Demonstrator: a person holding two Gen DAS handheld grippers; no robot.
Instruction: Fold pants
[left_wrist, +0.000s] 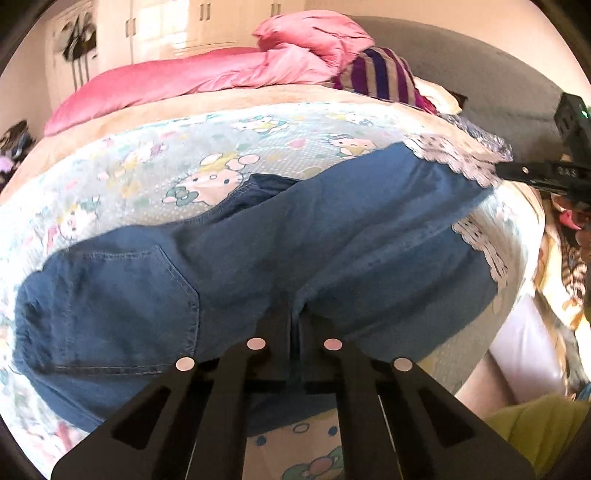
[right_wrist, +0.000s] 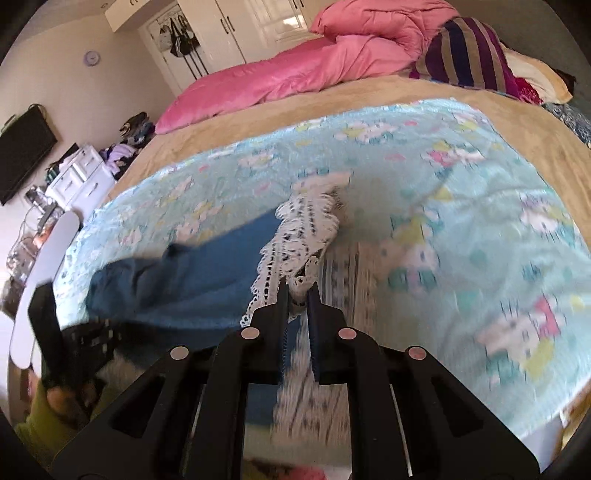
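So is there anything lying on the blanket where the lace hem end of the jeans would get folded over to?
Nothing visible. The left gripper pinches the jeans, and the right gripper holds the lace hem. The denim and the cartoon blanket around them carry nothing else.

The right tongs (right_wrist: 297, 295) are nipped nearly together on the white lace hem (right_wrist: 295, 236) of the blue pants (right_wrist: 184, 277), a bit of lace caught between the two fingers. From the tips the lace runs up and ahead; the blue cloth trails off to the left of the tongs, over the pale cartoon-print blanket (right_wrist: 461, 184) that spreads ahead and to the right. Far to the left and low sits the left tongs (right_wrist: 88, 339), dark and blurred, its jaws not readable. Well ahead, beyond the blanket, lie a pink duvet (right_wrist: 295, 70) and a striped pillow (right_wrist: 469, 55).
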